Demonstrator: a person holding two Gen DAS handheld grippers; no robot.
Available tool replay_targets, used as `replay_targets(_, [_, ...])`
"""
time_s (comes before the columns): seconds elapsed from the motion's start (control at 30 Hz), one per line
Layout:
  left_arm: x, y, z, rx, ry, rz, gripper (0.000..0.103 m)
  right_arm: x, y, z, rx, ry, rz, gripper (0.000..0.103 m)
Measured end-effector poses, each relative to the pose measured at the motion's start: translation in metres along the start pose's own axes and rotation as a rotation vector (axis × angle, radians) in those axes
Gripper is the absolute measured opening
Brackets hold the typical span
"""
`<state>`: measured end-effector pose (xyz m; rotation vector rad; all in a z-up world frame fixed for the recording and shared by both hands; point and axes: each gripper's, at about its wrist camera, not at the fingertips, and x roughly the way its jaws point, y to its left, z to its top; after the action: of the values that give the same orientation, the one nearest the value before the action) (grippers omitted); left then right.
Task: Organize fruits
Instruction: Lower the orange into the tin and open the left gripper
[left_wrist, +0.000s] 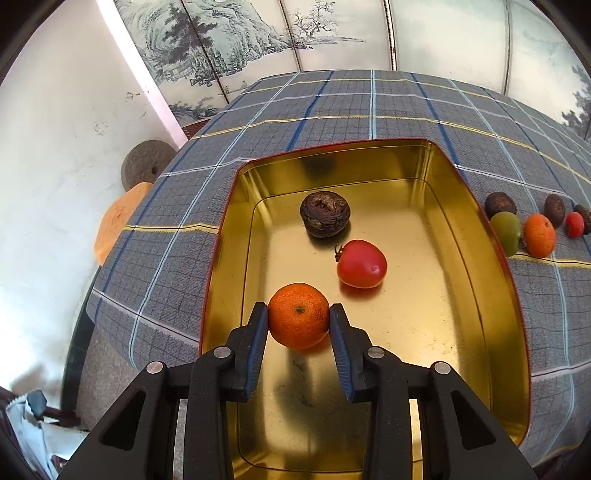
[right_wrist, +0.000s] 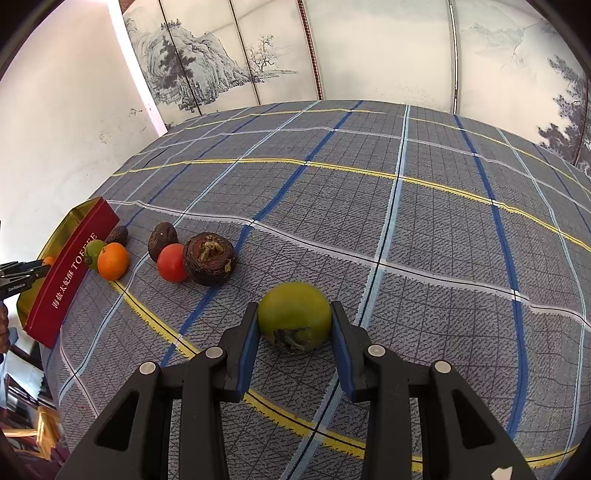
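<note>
My left gripper (left_wrist: 299, 305) is shut on a small orange (left_wrist: 298, 321) low inside the gold tin (left_wrist: 424, 317), near its front left. Farther in lie a red fruit (left_wrist: 362, 263) and a wrinkled dark brown fruit (left_wrist: 325, 213). My right gripper (right_wrist: 295, 304) is shut on a green fruit (right_wrist: 294, 314), stem side toward the camera, on the plaid cloth. In the right wrist view the tin's red wall (right_wrist: 70, 273) stands at far left, and the left gripper (right_wrist: 22, 275) reaches over it.
Beside the tin lie loose fruits: an orange (right_wrist: 113, 261), a green one (right_wrist: 94, 253), a red one (right_wrist: 172, 263) and three brown ones, the largest (right_wrist: 209, 258) nearest me. The plaid tablecloth (right_wrist: 406, 221) stretches far and right. A painted screen stands behind.
</note>
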<state>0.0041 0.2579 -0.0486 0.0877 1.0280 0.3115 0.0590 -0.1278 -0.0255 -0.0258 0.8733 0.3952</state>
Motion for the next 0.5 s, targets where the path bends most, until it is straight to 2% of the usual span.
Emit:
replay_targets(0.17, [0.006, 0.001, 0.003, 0.006, 0.021, 0.020, 0.036, 0.000, 0.000, 0.000, 0.000, 0.000, 0.000, 0.035])
replay_targets(0.3, [0.004, 0.002, 0.003, 0.013, -0.004, 0.049, 0.038, 0.000, 0.000, 0.000, 0.001, 0.000, 0.000, 0.035])
replay_targets(0.5, [-0.016, 0.008, -0.004, -0.037, -0.055, 0.013, 0.042, 0.000, 0.000, 0.000, 0.002, -0.001, 0.002, 0.035])
